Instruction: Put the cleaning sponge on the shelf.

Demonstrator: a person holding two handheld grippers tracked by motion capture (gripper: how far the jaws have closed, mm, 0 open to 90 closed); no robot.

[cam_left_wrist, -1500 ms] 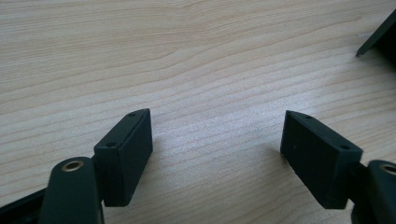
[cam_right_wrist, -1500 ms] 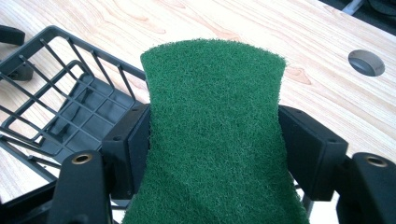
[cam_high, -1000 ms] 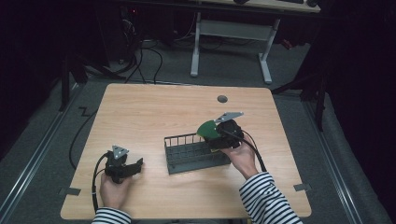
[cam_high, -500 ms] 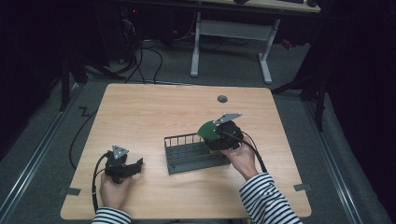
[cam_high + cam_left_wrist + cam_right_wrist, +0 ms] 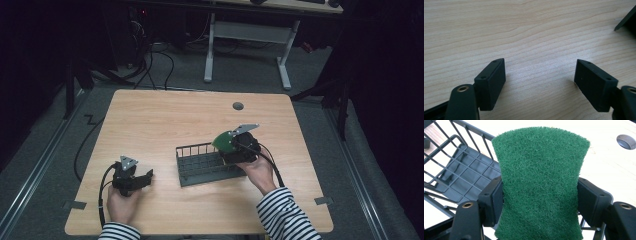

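A dark room with cables and a white desk frame lies beyond the pale wooden tabletop. In the high view, the dark wire rack sits a little right of the tabletop's middle, nearer the front edge; the right gripper hangs over the rack's right end with a green scouring pad in it, and the left gripper rests near the front left corner. A round grey grommet sits by the far edge.

The left gripper view shows its jaws wide apart over bare wood grain.

The right gripper view shows the pad's coarse fibre, pinched at its waist between the jaws, above the rack's grid floor.
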